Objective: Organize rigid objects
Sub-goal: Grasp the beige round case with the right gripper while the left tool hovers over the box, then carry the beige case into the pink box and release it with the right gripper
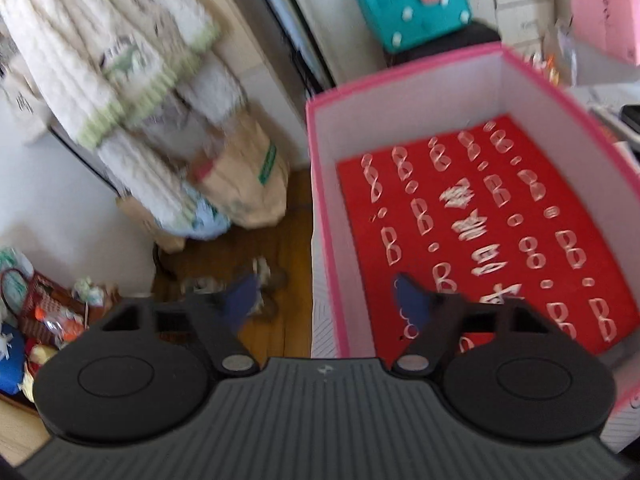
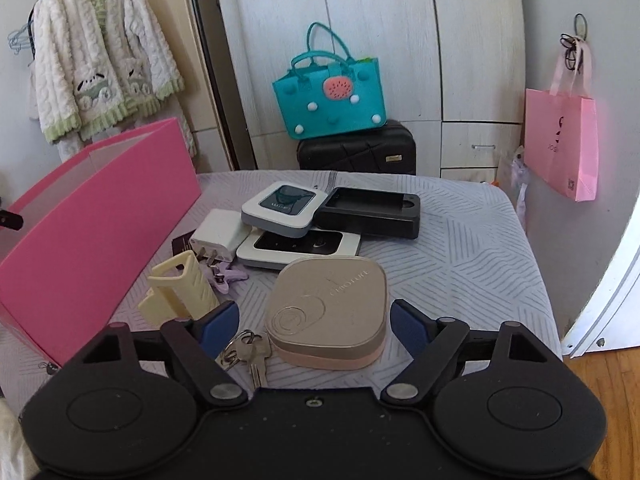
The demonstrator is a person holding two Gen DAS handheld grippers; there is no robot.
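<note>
The right tool (image 2: pixel 314 320), with black arms and blue pads, stands released and wide, its pads on either side of a rounded-square champagne-gold compact case with a pink base (image 2: pixel 328 312) without pressing on it. The case lies near the front edge of the table (image 2: pixel 480 248), which wears a pale lilac cloth with a grey line pattern. Just left of the case, touching its front corner, lies a bunch of silver keys on a ring (image 2: pixel 246 352). Further left lie a cream ribbed plastic holder (image 2: pixel 182 290) and a small lilac clip (image 2: pixel 224 274). Behind them, toward the middle of the table, sits a heap: a white plug adapter (image 2: pixel 220 234), a flat white device with a black screen (image 2: pixel 298 246), a white-and-grey pocket box with a teal face (image 2: pixel 284 208) on top of it, and a black open tray-like cradle (image 2: pixel 372 210) at its right. Along the left edge stands a tall pink cardboard box (image 2: pixel 92 224).

The left tool (image 1: pixel 326 304) is likewise released, with nothing between its pads; it hangs over the near left wall of that pink box (image 1: pixel 328 200), one finger inside and one outside. The box's floor is covered by a red sheet with pale lettering (image 1: pixel 480 232), and no loose object shows on it. The view is blurred
</note>
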